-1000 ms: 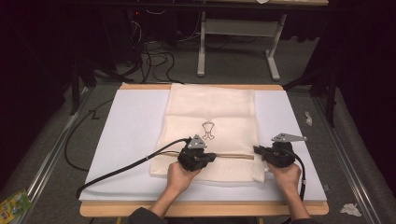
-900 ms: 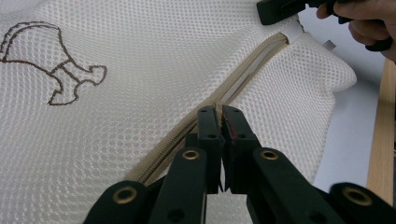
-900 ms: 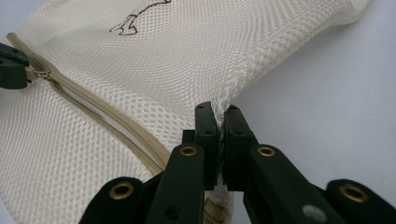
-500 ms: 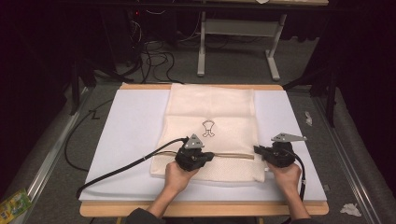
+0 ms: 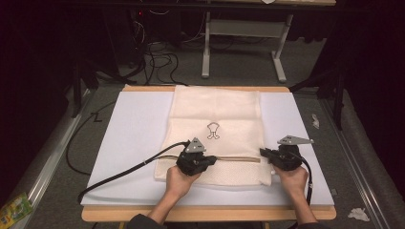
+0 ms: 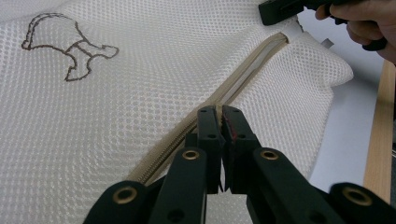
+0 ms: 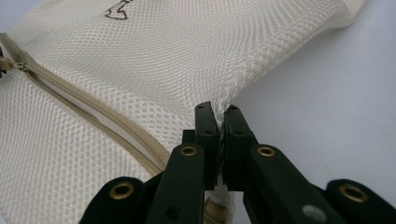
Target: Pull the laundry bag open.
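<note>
Left gripper (image 6: 219, 112) pinches the beige zipper (image 6: 243, 70) of the cream mesh laundry bag (image 5: 217, 119) on the white worktop (image 5: 133, 129); its pull is hidden between the jaws. Right gripper (image 7: 220, 112) clamps the bag's edge.

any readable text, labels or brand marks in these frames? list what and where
No readable words or numbers.
Mesh bag: a brown outline motif, a picture, no letters.
Green packet on the floor at lower left: print too small and blurred to read.
Left tool and right tool: no markings legible.
</note>
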Action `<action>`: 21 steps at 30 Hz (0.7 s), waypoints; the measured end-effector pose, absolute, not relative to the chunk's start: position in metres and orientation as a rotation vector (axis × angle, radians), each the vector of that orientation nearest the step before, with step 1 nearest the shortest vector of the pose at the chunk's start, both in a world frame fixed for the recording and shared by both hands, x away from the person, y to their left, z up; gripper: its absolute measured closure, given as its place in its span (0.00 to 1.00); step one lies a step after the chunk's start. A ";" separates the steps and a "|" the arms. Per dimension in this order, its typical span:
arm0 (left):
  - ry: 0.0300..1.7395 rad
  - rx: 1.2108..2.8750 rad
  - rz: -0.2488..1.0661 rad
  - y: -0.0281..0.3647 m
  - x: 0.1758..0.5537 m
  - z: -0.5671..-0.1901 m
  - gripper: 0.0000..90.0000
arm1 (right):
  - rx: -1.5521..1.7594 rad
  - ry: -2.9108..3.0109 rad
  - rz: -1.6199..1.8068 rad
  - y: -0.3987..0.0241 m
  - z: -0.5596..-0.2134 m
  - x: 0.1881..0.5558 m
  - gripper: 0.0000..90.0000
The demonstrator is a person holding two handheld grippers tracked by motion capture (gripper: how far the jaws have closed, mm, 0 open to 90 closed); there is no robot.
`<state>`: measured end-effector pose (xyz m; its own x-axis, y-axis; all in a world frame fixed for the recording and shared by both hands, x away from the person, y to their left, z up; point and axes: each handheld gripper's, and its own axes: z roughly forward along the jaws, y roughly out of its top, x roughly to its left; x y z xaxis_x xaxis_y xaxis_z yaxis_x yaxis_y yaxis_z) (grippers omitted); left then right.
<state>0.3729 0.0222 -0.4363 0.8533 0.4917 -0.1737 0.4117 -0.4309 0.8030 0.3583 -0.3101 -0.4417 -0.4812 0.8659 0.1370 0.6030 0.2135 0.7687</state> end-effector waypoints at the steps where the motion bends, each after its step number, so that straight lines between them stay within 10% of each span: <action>1: 0.657 2.076 0.108 0.023 0.373 -0.436 0.97 | 1.362 2.170 1.141 -0.310 -0.442 0.358 0.98; 21: 0.684 2.067 0.132 0.036 0.371 -0.440 0.97 | 1.367 2.160 1.088 -0.306 -0.439 0.366 0.98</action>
